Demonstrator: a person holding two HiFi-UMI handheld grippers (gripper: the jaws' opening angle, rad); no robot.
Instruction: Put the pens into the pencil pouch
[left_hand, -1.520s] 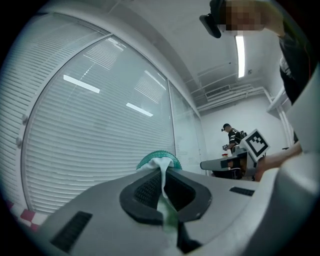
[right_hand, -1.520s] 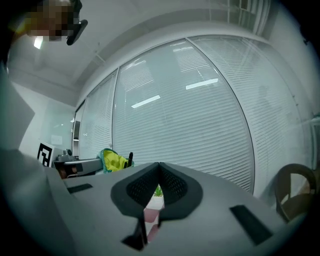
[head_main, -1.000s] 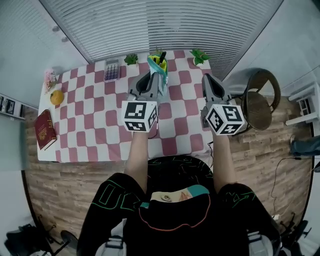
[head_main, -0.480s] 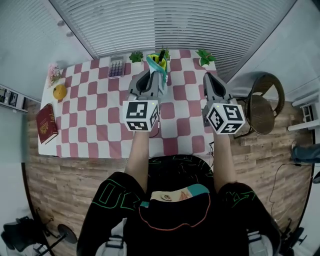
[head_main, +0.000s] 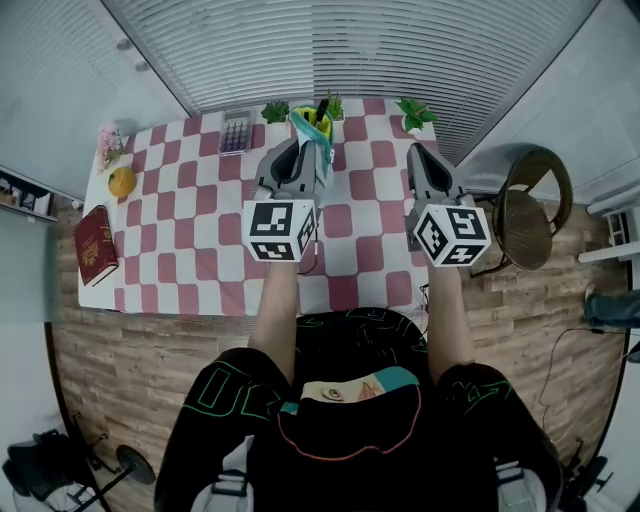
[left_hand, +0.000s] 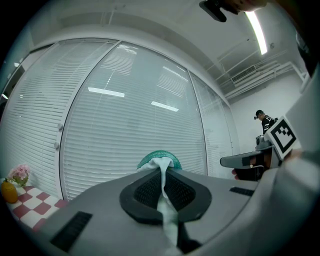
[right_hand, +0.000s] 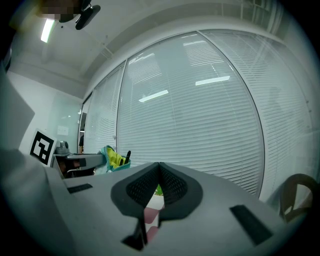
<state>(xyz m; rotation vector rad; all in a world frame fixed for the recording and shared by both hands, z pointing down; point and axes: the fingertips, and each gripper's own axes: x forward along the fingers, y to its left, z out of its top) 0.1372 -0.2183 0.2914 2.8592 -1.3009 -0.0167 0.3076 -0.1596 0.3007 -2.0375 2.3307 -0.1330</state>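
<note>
Pouch (head_main: 312, 120) teal; book (head_main: 97, 245) print seemingly illegible

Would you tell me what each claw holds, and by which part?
The left claw pinches the pouch by its edge fabric; the right claw is shut and empty.

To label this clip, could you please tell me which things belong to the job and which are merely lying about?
Job: pencil pouch, pinched by the shut left gripper; black pen standing in it; right gripper, shut, empty.
Lying about: calculator, orange, red book, pink flowers, potted plants, chair.
</note>
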